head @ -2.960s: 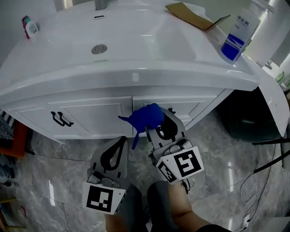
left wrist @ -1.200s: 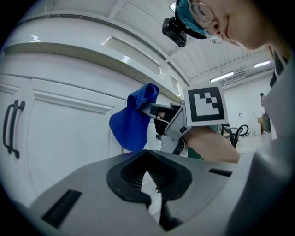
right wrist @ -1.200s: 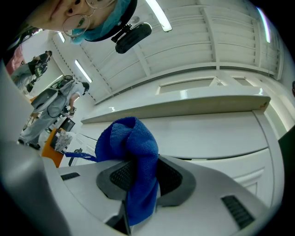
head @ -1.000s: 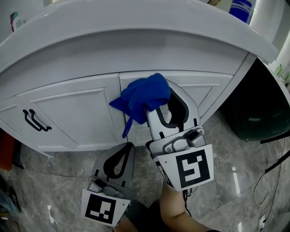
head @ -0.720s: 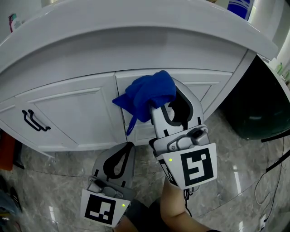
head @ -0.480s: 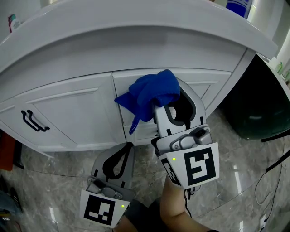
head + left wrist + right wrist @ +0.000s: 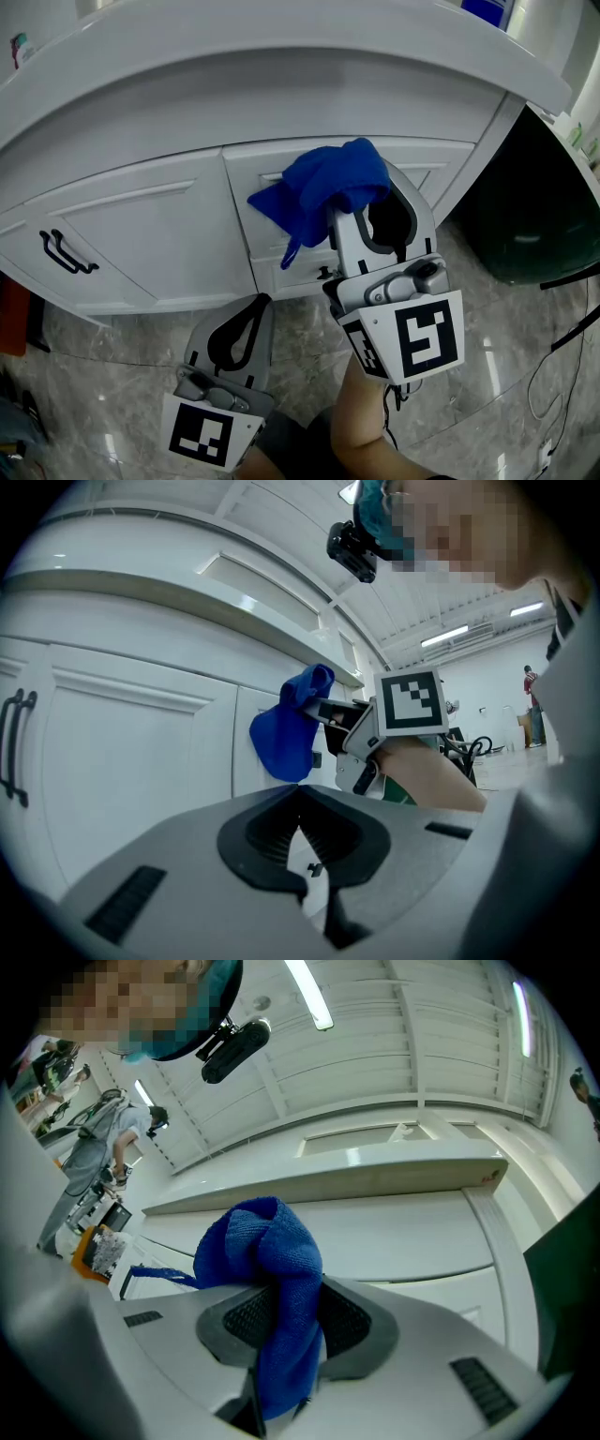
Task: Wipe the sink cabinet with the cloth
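Head view, right gripper point(image 7: 375, 192) pinching cloth point(image 7: 323, 187) at cabinet point(image 7: 141, 225), left gripper point(image 7: 261, 302) fingers together.

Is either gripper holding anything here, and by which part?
Right gripper holds the blue cloth, fingers pinched on a bunched fold near its middle. Left gripper is shut and empty.

Head view: above, facing steeply down, close to sink cabinet point(image 7: 141, 225). 2 gripper views: low, angled upward, near cabinet front. Shared by all 3: blue cloth point(image 7: 328, 183).
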